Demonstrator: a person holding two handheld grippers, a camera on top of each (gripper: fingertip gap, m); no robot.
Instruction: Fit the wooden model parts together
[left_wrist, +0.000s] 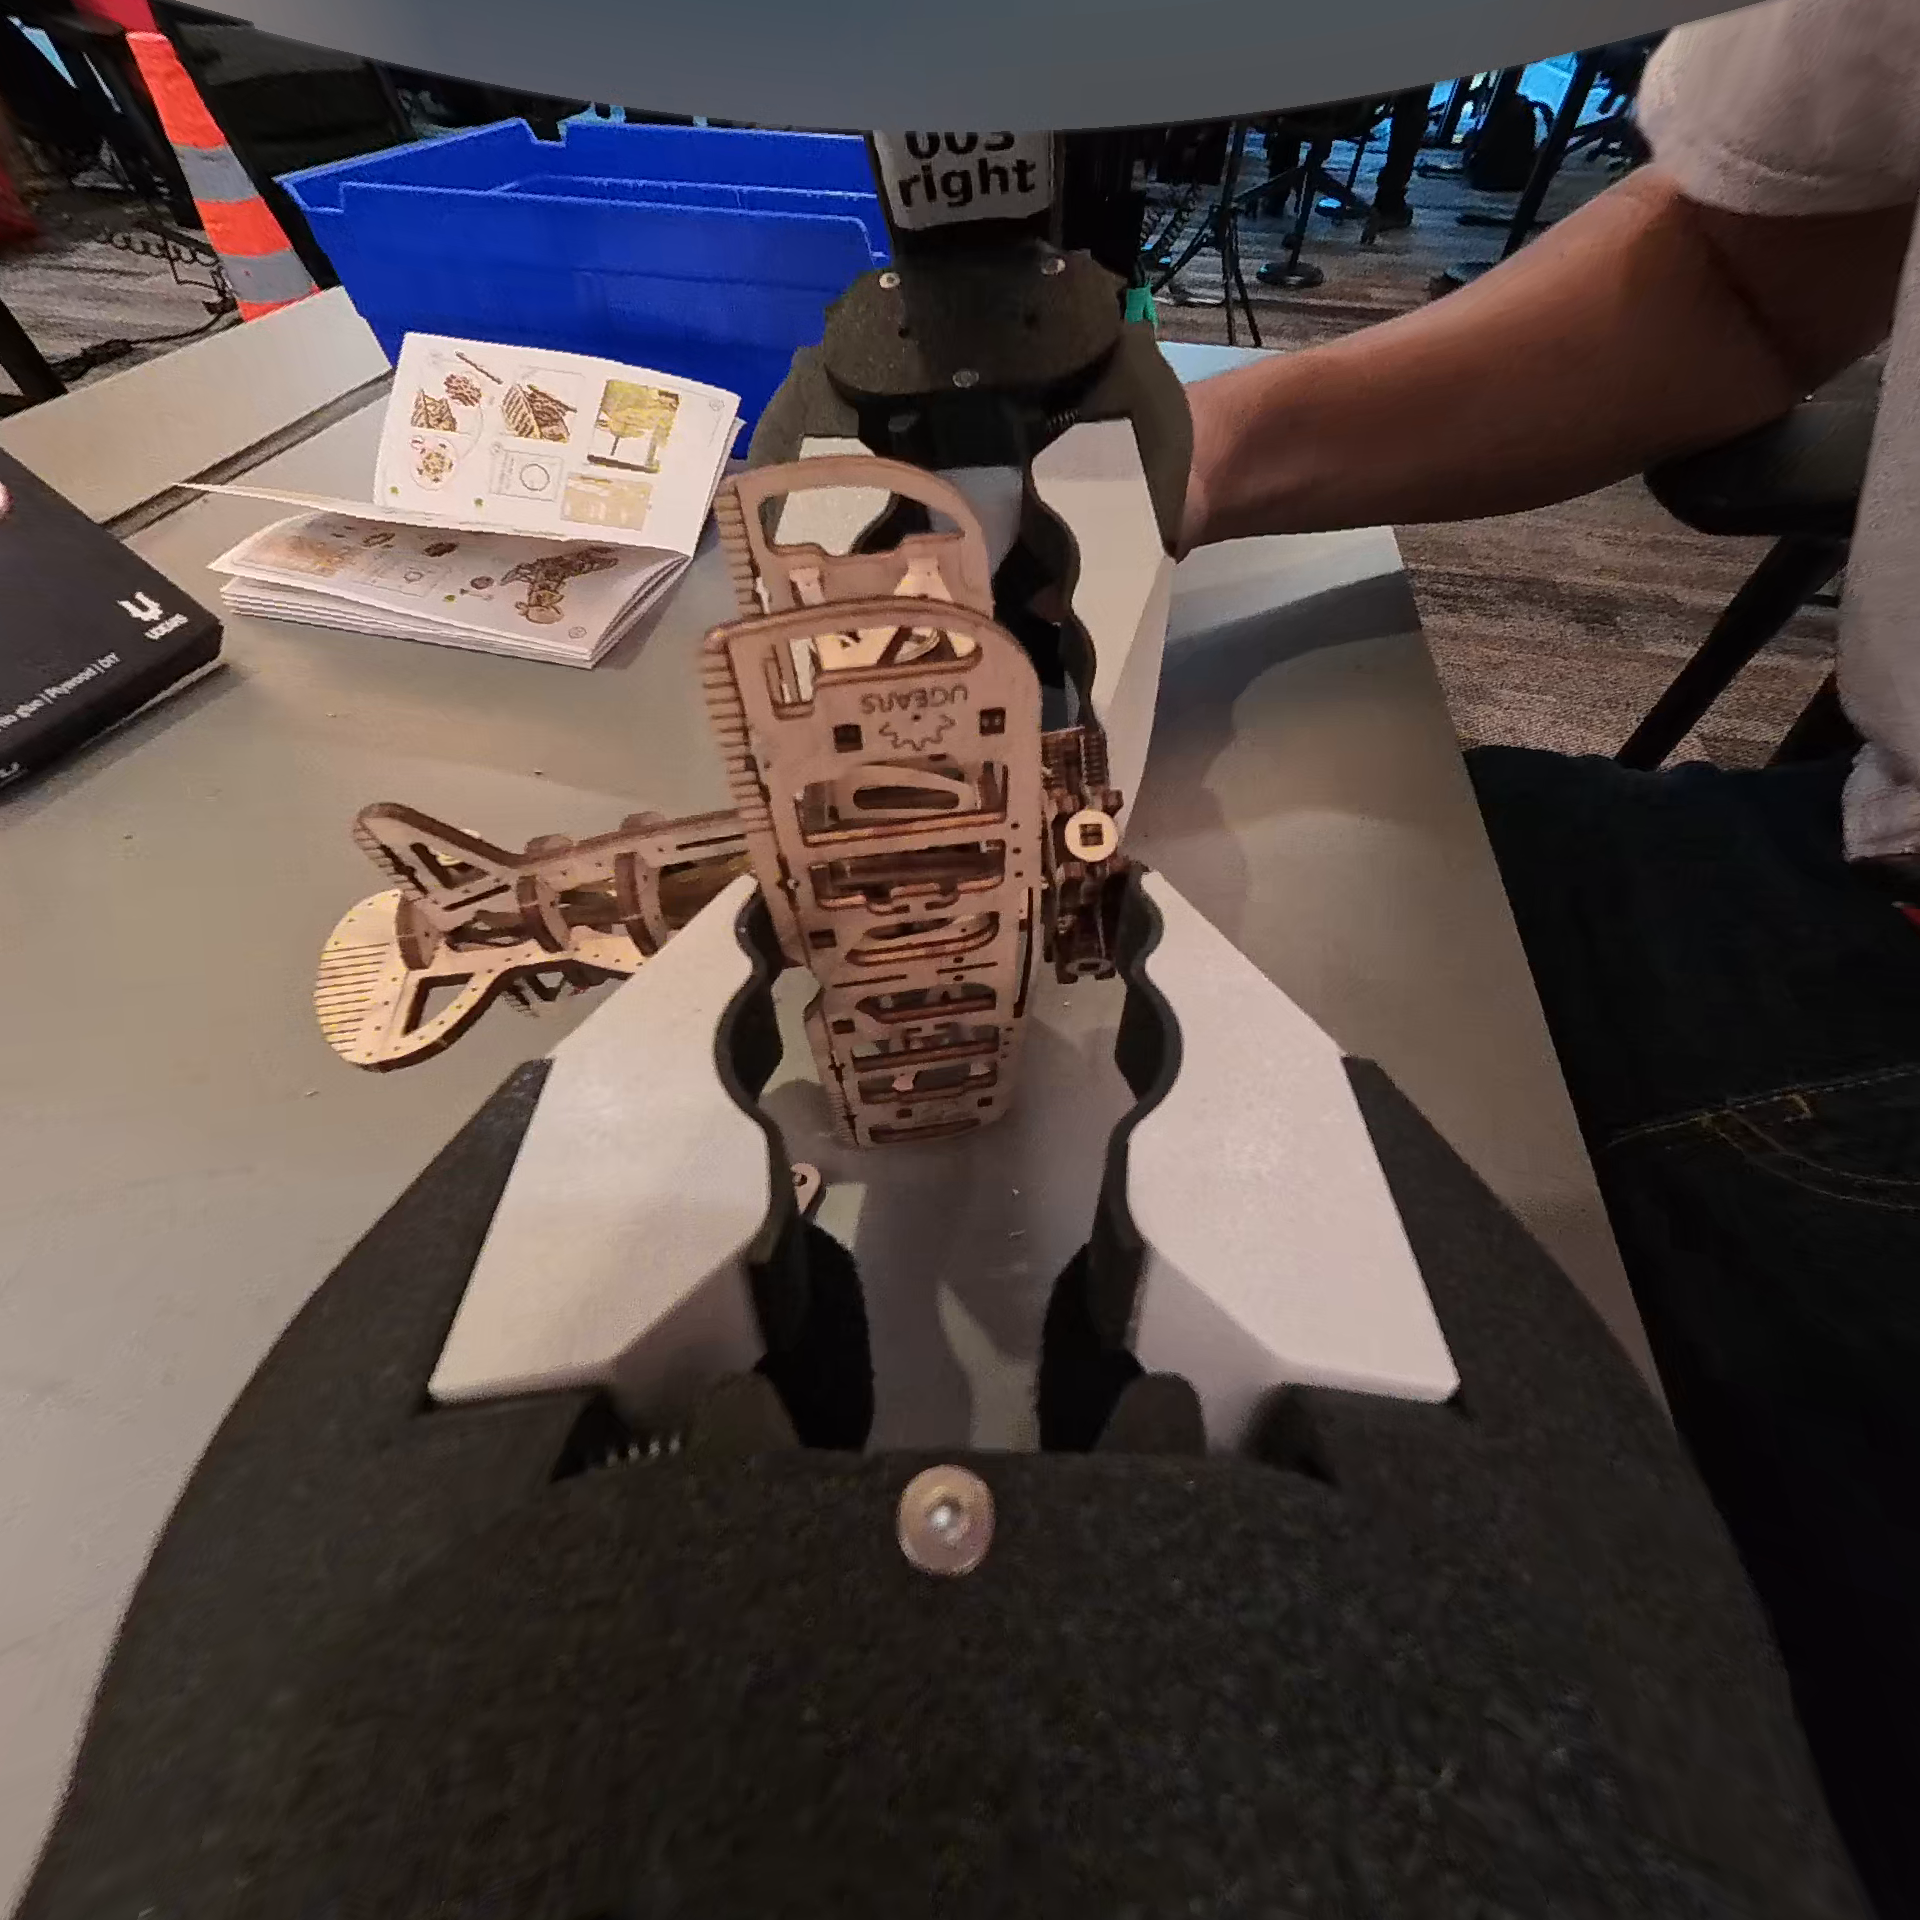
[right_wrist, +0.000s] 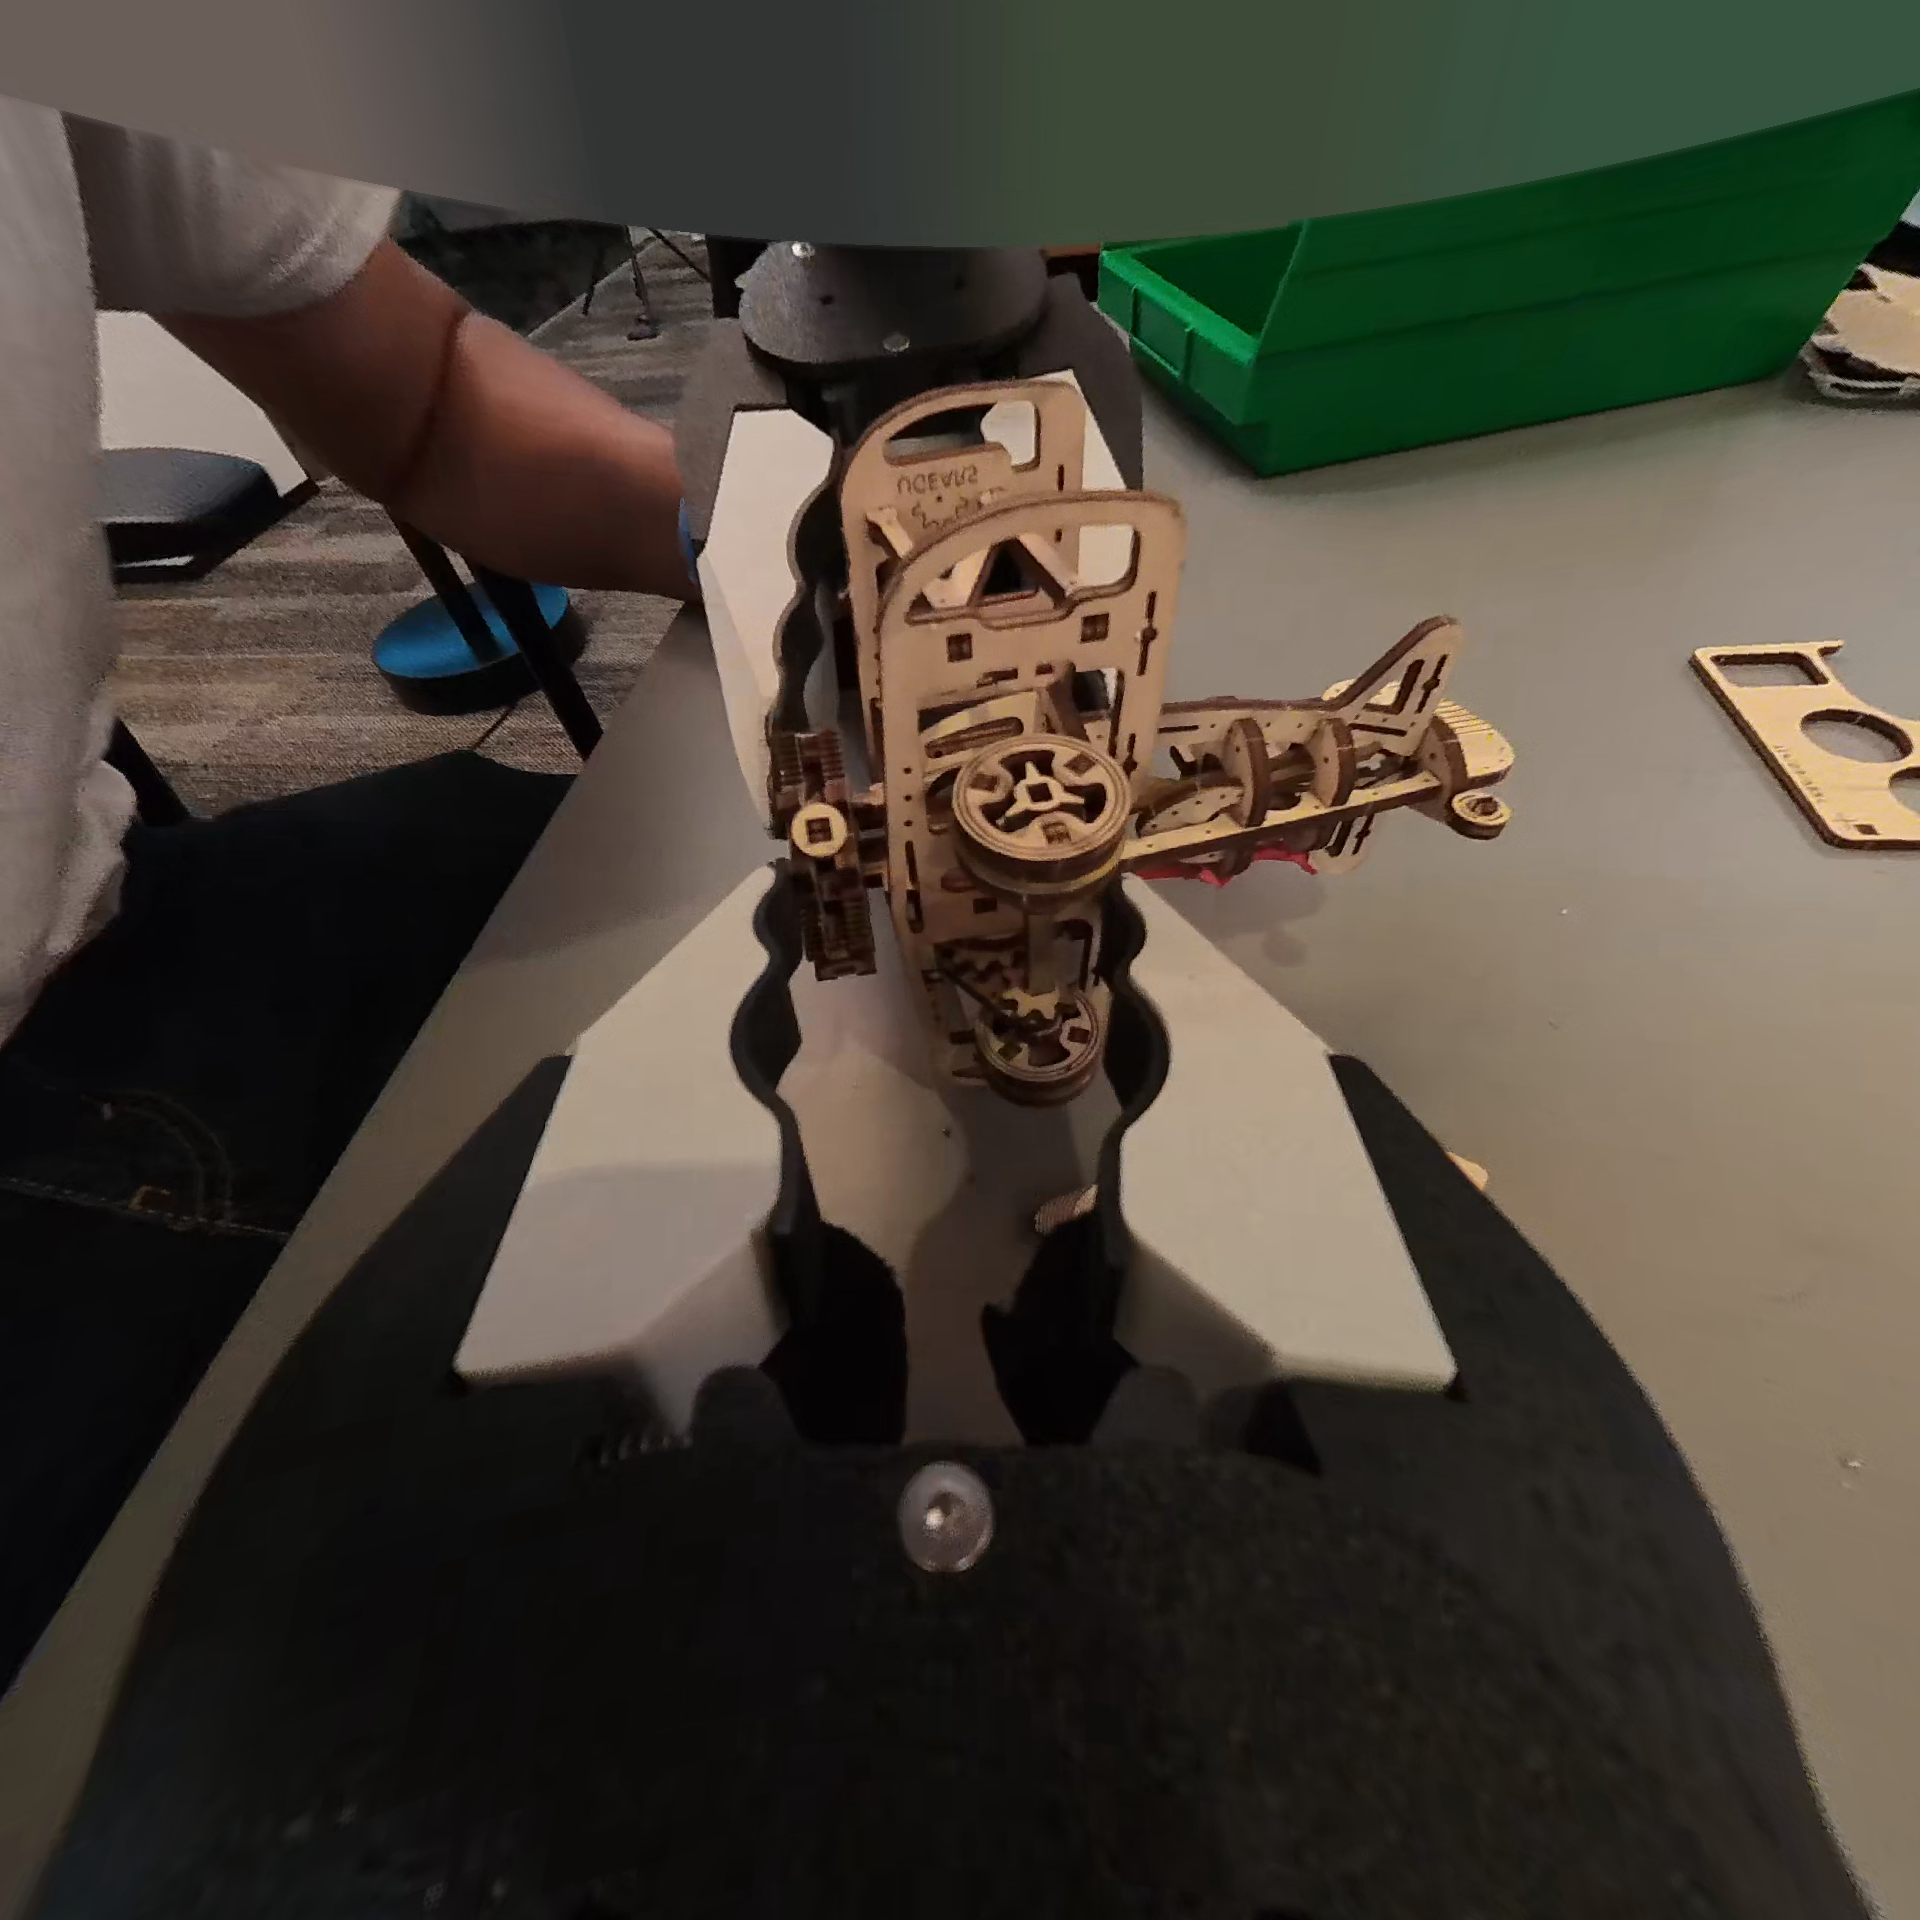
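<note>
Two grippers met over grey table (left_wrist: 260, 1039), facing each other, wooden model plane (left_wrist: 904, 862) between them. Left gripper (left_wrist: 940, 977) spread wide around near wing tip; fingers (left_wrist: 665, 1122) stood clear of wood on both sides. Right gripper (right_wrist: 951, 966) likewise spread around opposite wing tip by wheels (right_wrist: 1039, 805); contact with wood could not be told. Plane stood wing-on-end, lower tip close to table near person's edge, tail (left_wrist: 416, 925) pointing away across tabletop. Noted far left in left wrist view: open instruction booklet (left_wrist: 488, 509), blue bin (left_wrist: 582, 239) behind it, black box (left_wrist: 83, 623) at left edge. Noted in right wrist view: green bin (right_wrist: 1455, 343) far right, cut-out wooden sheet (right_wrist: 1829, 748) flat at right edge.
</note>
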